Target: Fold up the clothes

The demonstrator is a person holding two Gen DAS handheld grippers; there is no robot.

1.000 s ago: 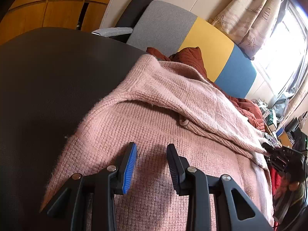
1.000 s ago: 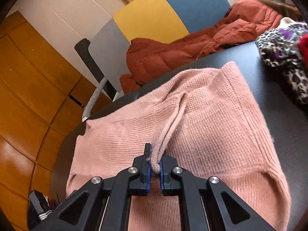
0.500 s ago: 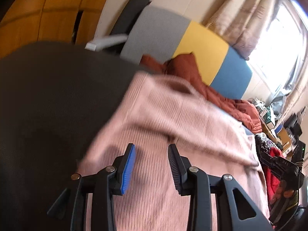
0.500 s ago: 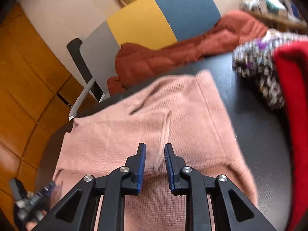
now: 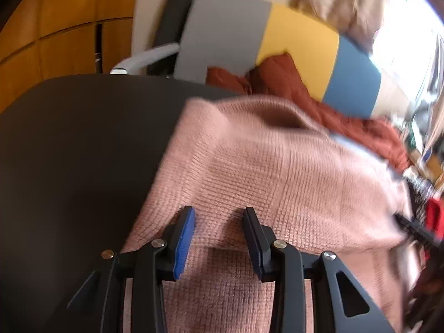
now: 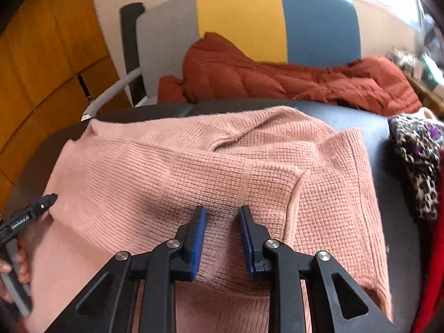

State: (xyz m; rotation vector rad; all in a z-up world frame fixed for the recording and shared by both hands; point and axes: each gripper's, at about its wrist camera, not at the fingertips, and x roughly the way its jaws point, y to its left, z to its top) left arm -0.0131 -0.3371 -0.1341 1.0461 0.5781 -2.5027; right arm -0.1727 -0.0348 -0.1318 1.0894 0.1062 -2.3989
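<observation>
I see a dark desk [image 6: 394,194] with the pink knit sweater [image 6: 194,172] spread across most of it, a sleeve folded over the body. Behind the desk's far edge stands a grey, yellow and blue chair [image 6: 277,19] draped with a rust quilted jacket [image 6: 277,75]; orange wood panelling [image 5: 69,27] fills the left wall, and a bright window [image 5: 402,27] sits to the right. A leopard-print garment [image 6: 419,155] and something red [image 6: 433,277] crowd the desk's right edge. Bare desk lies open left of the sweater [image 5: 69,152]. My left hand-held gripper [image 5: 219,233] hangs released over the sweater's near-left part; my right hand-held gripper [image 6: 222,236] is likewise released, gripping nothing, above the folded sleeve.
</observation>
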